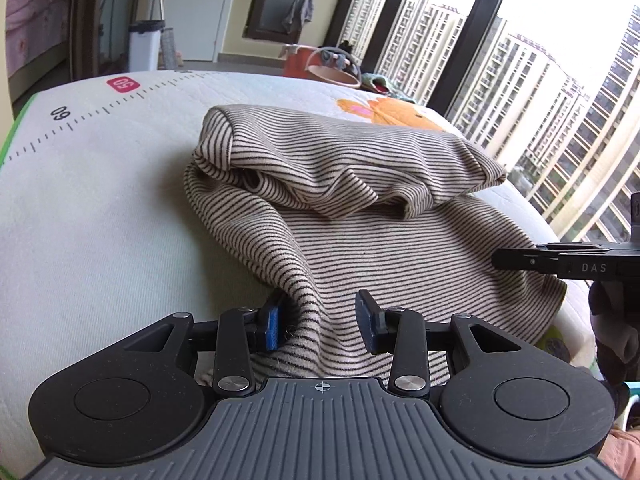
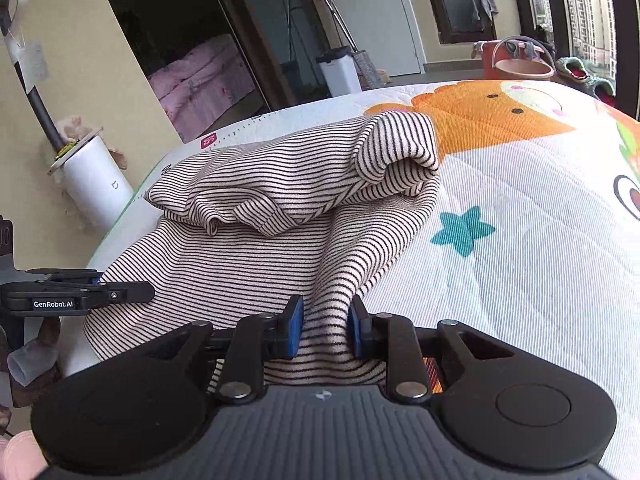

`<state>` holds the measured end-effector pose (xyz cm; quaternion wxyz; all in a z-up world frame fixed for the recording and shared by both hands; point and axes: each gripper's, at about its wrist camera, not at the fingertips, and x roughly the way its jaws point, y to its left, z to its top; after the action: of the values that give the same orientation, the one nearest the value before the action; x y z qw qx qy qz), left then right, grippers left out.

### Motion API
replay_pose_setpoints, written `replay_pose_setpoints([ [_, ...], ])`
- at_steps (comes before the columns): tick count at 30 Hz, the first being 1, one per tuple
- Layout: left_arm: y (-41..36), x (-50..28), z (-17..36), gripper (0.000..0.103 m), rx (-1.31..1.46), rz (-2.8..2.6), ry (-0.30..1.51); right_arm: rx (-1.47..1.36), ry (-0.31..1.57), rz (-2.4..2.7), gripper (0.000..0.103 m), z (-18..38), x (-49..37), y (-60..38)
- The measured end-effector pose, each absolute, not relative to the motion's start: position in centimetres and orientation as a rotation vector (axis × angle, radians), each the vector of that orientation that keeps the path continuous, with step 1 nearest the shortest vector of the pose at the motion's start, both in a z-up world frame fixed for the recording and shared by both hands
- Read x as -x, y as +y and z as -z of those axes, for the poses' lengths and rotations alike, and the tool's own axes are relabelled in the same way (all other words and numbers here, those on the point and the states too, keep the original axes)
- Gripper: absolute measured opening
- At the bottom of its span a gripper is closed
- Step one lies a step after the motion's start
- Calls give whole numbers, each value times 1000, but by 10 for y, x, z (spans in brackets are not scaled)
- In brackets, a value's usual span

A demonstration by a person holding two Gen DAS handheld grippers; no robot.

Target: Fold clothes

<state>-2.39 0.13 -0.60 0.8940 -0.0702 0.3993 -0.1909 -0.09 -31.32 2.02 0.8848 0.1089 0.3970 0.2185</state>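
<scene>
While the striped garment (image 1: 384, 240) lies partly folded on the printed play mat (image 1: 100, 208), its far portion is doubled back toward the fingers as a loose roll. Left gripper (image 1: 322, 320): blue pads (image 1: 272, 326) stand moderately apart, with a raised ridge of the near hem between them, touching the left pad only. Right gripper (image 2: 324, 326): pads (image 2: 295, 326) set narrowly, pinching a gathered fold of the same hem. Each gripper appears at the edge of the other's view.

One striped garment (image 1: 352, 184) lies on one printed mat (image 1: 100, 184); two grippers, left (image 1: 322, 322) and right (image 2: 325, 330); one white bin (image 2: 340, 70).
</scene>
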Motion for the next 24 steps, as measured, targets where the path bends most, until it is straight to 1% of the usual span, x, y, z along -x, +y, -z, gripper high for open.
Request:
replay_pose_setpoints([
  [2, 3, 32, 2, 46, 132, 407, 825, -238, 822, -464, 23, -26, 15, -314],
  [3, 6, 33, -2, 49, 134, 405, 818, -243, 818, -464, 25, -29, 20, -316],
  [5, 11, 33, -12, 52, 139, 395, 788, -254, 810, -454, 27, -33, 24, -323],
  [7, 15, 32, -26, 68, 145, 385, 742, -275, 770, -427, 29, -44, 23, -333],
  [8, 16, 32, -32, 86, 145, 388, 711, -288, 740, -416, 33, -50, 22, -338],
  [9, 14, 36, -40, 95, 143, 392, 656, -301, 710, -405, 50, -57, 21, -342],
  [10, 11, 38, -46, 94, 136, 395, 618, -319, 684, -404, 72, -63, 18, -345],
  [11, 8, 37, -49, 94, 133, 396, 598, -343, 662, -413, 77, -68, 16, -347],
  [13, 1, 32, -52, 94, 147, 421, 577, -384, 659, -453, 83, -73, 8, -346],
  [14, -4, 27, -48, 95, 153, 442, 598, -403, 679, -478, 86, -72, 2, -341],
  [16, -15, 19, -38, 96, 155, 482, 647, -423, 742, -521, 99, -66, -11, -324],
  [18, -30, 12, -21, 96, 128, 524, 718, -473, 819, -556, 103, -55, -27, -306],
  [22, -50, 5, 10, 98, 100, 578, 812, -716, 984, -618, 103, -32, -64, -289],
  [24, -52, 3, 18, 100, 94, 581, 815, -774, 1045, -629, 103, -25, -79, -280],
])
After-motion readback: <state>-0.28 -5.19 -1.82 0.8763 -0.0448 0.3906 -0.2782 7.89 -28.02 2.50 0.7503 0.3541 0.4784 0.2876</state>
